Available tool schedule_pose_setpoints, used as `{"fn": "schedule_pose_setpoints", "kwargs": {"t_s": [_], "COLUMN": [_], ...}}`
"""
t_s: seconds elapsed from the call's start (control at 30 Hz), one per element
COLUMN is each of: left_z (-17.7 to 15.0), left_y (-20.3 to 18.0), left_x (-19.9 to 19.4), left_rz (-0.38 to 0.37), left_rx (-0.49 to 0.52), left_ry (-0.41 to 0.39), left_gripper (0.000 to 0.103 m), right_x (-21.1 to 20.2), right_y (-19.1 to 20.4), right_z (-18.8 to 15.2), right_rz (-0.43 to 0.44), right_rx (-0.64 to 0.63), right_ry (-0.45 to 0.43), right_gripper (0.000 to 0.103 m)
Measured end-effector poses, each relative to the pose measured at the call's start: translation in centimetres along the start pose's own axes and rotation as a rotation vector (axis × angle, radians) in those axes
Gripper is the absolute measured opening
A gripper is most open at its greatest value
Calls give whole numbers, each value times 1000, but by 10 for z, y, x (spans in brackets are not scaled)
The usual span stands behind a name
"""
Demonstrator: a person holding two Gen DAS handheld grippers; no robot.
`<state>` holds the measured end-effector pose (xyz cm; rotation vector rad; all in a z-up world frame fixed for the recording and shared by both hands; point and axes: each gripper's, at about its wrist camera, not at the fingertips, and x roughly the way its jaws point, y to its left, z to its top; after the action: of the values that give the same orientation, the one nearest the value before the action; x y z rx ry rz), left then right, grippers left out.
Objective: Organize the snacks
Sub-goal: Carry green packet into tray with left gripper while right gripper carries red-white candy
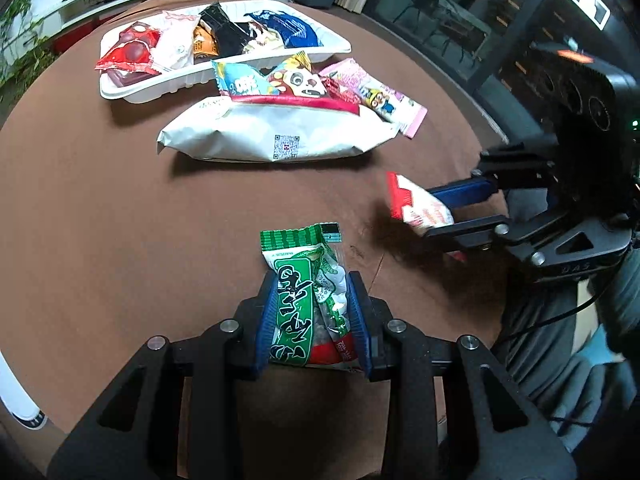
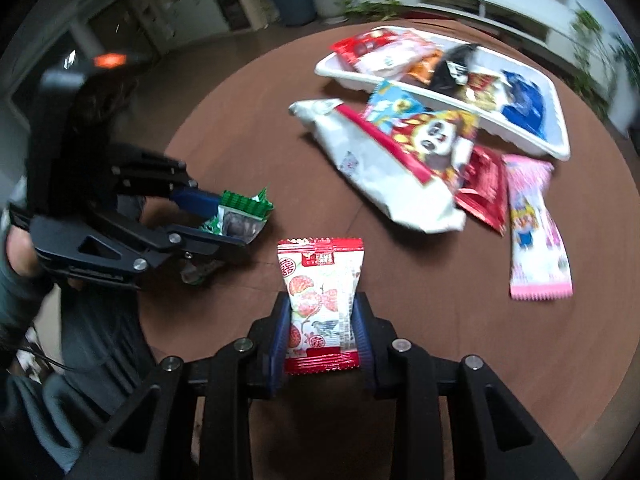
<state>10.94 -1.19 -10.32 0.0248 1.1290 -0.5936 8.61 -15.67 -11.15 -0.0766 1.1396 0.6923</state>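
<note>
Over the brown worktop [image 1: 100, 184] your left gripper [image 1: 314, 300] clamps the green snack packet [image 1: 308, 296], right gripper [image 2: 322, 320] clamps the red-white candy packet [image 2: 320, 300]; both packets' lower ends sit hidden between the pads.

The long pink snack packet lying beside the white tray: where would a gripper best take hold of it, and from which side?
Probably across the middle of the pink packet, coming from above with fingers spanning its narrow width. It lies flat on the brown table, its far end close to the white tray and red packet; the near half is clearer.

Tray [image 1: 120, 92] behind big bag [image 1: 272, 136]; 5 packets in tray.
</note>
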Motion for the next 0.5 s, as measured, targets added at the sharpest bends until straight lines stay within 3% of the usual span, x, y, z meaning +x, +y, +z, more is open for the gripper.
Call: {"fn": "schedule_pose_setpoints", "kwargs": {"t_s": [0.2, 0.5], "left_z": [5, 39], "left_y": [15, 50], "left_x": [-18, -67], "left_rz": [-39, -17], "left_rx": [-74, -148], "left_ry": [-64, -198], "left_gripper": [31, 31], "right_x": [-39, -85], "right_y": [-48, -115], "right_z": [-13, -8], "right_rz": [26, -51], "right_rx": [190, 367], "right_ry": [-104, -228], "right_gripper": [33, 33]}}
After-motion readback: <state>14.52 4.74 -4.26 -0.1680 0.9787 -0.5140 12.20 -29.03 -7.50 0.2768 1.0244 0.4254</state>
